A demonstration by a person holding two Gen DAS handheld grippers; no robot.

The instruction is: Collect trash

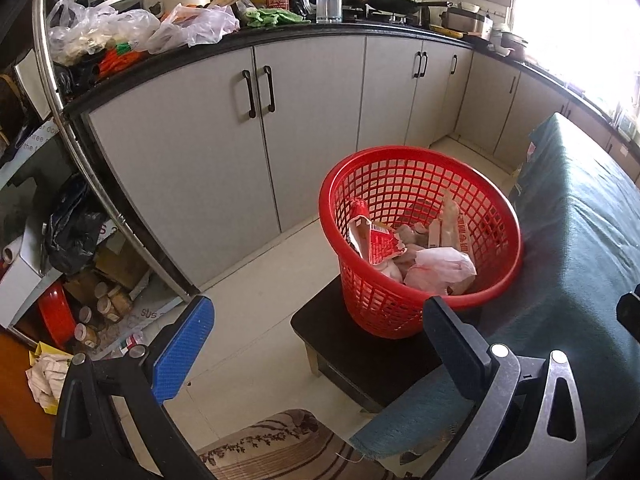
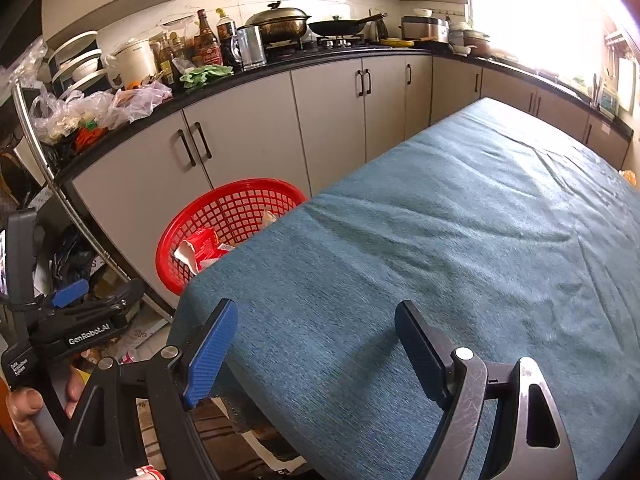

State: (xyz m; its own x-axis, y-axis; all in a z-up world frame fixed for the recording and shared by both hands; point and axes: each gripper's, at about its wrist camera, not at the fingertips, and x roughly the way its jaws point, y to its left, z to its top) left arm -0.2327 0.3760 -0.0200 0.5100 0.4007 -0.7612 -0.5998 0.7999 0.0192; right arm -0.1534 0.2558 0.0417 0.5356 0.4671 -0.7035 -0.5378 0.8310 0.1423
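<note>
A kitchen seen from two hand-held grippers. The largest thing is one long row of grey base cabinets (image 1: 192,168) under a black counter crowded with bottles, pots and plastic bags. Next in size is one table covered by a teal cloth (image 2: 460,240), its surface bare in the right wrist view.

One red mesh basket (image 1: 420,240) stands upright on one low dark stool (image 1: 352,356), just beside the table's edge, with its open mouth tipped a little toward the left camera. Inside it lies the collected trash, at least three pieces: one red and white wrapper (image 1: 376,242) crumpled against the left wall, one pale plastic bag (image 1: 444,268) bunched at the near side, and one long cream packet (image 1: 450,220) leaning upright against the back right wall, its long axis running from the basket floor up toward the rim. Other scraps beneath cannot be counted.

The left gripper (image 1: 320,332) hangs in front of and below the basket, apart from it, its two fingers spread wide with nothing between them. The right gripper (image 2: 316,344) hovers over the near end of the cloth, also spread wide and holding nothing; the basket sits ahead and to its left, partly hidden by the table edge.
</note>
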